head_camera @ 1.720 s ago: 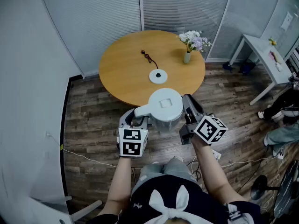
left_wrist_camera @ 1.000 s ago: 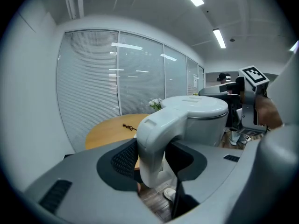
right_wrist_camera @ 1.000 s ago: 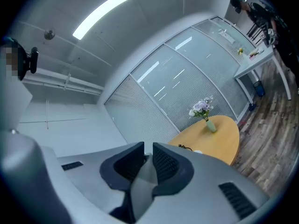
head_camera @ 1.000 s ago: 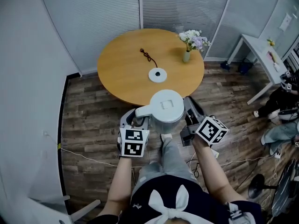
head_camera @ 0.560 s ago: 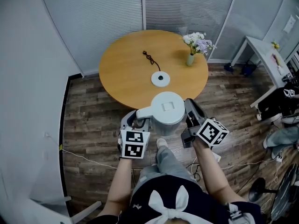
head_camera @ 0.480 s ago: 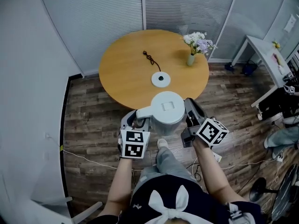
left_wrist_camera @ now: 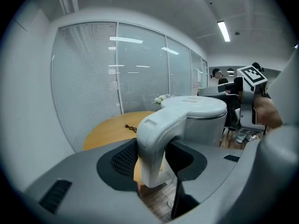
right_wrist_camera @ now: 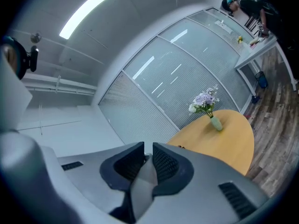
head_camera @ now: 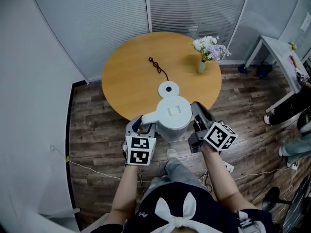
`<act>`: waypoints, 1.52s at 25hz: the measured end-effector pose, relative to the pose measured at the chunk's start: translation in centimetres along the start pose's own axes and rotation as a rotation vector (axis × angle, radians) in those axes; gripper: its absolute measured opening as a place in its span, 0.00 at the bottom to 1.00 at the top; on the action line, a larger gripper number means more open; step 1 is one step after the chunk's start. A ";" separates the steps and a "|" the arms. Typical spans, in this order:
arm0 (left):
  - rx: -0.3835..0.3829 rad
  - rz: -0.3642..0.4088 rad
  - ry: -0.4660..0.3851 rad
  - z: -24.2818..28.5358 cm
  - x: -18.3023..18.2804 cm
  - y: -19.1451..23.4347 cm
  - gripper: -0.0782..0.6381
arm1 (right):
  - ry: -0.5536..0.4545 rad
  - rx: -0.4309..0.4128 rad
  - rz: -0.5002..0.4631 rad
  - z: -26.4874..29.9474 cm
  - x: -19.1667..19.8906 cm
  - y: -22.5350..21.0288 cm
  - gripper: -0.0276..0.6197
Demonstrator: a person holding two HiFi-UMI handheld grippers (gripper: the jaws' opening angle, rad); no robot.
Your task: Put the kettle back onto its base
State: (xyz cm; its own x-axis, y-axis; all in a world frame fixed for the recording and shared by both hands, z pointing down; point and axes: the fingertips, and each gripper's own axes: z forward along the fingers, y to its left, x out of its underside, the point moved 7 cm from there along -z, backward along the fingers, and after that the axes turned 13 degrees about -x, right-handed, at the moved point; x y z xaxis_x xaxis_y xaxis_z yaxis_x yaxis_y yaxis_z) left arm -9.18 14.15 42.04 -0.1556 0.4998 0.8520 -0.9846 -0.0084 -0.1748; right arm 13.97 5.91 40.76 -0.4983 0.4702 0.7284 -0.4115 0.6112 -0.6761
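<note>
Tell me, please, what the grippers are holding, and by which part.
The white plastic kettle: left gripper clamps its handle; right gripper pinches a thin part on the opposite side.

In the head view the kettle (head_camera: 172,116) hides the near edge of the table (head_camera: 126,81) and the jaw tips of the right gripper (head_camera: 198,114), and the right border cuts off a person (head_camera: 285,111).

Office (blinded glass partitions (head_camera: 194,6); round table (head_camera: 126,74))

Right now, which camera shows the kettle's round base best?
The head view: the white base lies in plain sight on the round table, just beyond the kettle. Neither gripper view shows it: the left shows the cord and kettle, the right the table and flowers.
</note>
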 end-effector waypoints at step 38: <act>-0.061 -0.010 -0.054 15.6 -10.9 2.7 0.38 | 0.000 -0.104 -0.019 15.0 -9.6 -10.1 0.14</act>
State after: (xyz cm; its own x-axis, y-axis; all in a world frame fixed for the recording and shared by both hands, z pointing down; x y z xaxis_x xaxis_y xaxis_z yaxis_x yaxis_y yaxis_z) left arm -11.40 -4.84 39.99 -0.1511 0.4519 0.8792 -0.9796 0.0506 -0.1943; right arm 11.48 -14.33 38.94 -0.4911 0.4581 0.7409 -0.3397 0.6825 -0.6472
